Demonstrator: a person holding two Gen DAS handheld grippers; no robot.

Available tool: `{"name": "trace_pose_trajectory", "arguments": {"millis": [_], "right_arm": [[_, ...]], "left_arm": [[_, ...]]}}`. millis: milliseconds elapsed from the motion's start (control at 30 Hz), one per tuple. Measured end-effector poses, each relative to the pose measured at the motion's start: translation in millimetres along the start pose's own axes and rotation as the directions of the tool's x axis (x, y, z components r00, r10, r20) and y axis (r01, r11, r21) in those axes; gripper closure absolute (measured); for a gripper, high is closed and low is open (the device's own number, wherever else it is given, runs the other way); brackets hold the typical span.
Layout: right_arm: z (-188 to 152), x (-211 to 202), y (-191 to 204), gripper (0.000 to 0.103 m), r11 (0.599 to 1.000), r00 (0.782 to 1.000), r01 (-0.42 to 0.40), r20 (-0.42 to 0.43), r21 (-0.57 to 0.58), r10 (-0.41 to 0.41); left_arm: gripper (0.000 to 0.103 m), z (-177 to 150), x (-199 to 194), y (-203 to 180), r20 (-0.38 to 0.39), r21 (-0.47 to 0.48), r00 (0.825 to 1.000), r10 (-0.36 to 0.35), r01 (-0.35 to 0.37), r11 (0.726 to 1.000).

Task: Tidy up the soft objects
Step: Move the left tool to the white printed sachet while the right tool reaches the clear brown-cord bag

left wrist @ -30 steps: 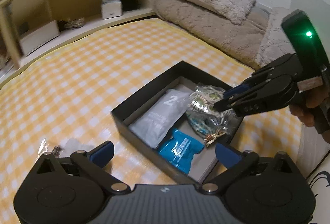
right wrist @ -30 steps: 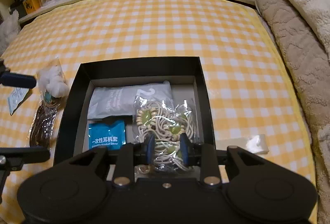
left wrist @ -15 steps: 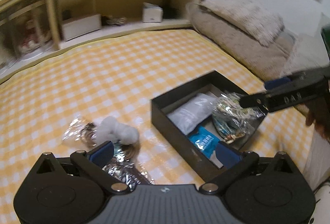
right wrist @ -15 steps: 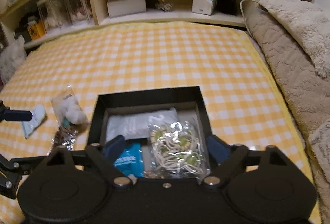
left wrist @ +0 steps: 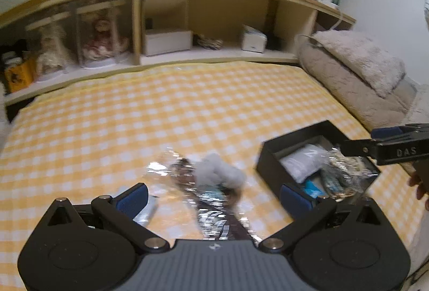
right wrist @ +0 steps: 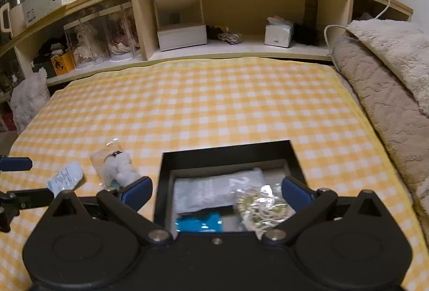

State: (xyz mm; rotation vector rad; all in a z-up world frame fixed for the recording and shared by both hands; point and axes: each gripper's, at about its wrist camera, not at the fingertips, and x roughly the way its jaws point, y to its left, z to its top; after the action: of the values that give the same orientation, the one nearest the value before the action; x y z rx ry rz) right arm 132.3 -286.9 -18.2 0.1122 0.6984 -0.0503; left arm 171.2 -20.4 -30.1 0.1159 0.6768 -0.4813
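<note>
A black box sits on the yellow checked cloth and holds a grey pouch, a blue packet and a clear bag of beads. My right gripper is open above the box and empty; it also shows in the left wrist view. A clear bag with a white fluffy toy lies left of the box. My left gripper is open just above that bag; it also shows in the right wrist view.
A small white packet lies left of the toy bag. A wooden shelf with boxes and jars runs along the back. Beige blankets are piled along the right edge.
My right gripper opened, released the bead bag into the box and drew back. My left gripper swung left from the box to over the fluffy toy bag.
</note>
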Motion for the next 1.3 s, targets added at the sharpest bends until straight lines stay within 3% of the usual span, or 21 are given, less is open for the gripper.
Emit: {"name": "trace_pose_trajectory", "arguments": {"millis": [167, 300, 467, 600, 733, 967, 1133, 1300], "right_arm": [[-4, 5, 29, 0.000, 0.999, 0.999, -0.032, 0.025, -0.031, 0.033], [-12, 10, 53, 0.000, 0.996, 0.998, -0.064, 0.020, -0.063, 0.066], [-26, 20, 78, 0.001, 0.990, 0.994, -0.106, -0.012, -0.090, 0.106], [-33, 30, 98, 0.008, 0.983, 0.989, -0.144, -0.035, -0.118, 0.140], [-44, 47, 116, 0.013, 0.974, 0.985, -0.157, -0.098, -0.163, 0.143], [-62, 80, 146, 0.021, 0.957, 0.970, -0.179, -0.206, -0.229, 0.132], [-77, 101, 162, 0.039, 0.946, 0.960, -0.161, -0.265, -0.280, 0.085], [-81, 98, 155, 0.040, 0.946, 0.950, -0.195, -0.290, -0.261, 0.116]], "left_arm": [[0.000, -10, 1, 24, -0.006, -0.022, 1.000, 0.030, -0.030, 0.999], [0.000, -16, 8, 37, -0.012, 0.021, 0.998, 0.056, -0.056, 0.998], [0.000, -22, 32, 62, -0.089, 0.035, 0.991, 0.102, -0.099, 0.994], [0.001, -28, 50, 80, -0.117, 0.045, 0.988, 0.103, -0.098, 0.994], [0.010, -38, 72, 91, -0.170, 0.048, 0.982, 0.086, -0.079, 0.996], [0.012, -51, 93, 104, -0.168, 0.044, 0.984, 0.067, -0.060, 0.997], [0.029, -55, 100, 108, -0.168, 0.052, 0.982, 0.091, -0.084, 0.995], [0.032, -53, 98, 97, -0.219, 0.088, 0.972, 0.089, -0.071, 0.994]]}}
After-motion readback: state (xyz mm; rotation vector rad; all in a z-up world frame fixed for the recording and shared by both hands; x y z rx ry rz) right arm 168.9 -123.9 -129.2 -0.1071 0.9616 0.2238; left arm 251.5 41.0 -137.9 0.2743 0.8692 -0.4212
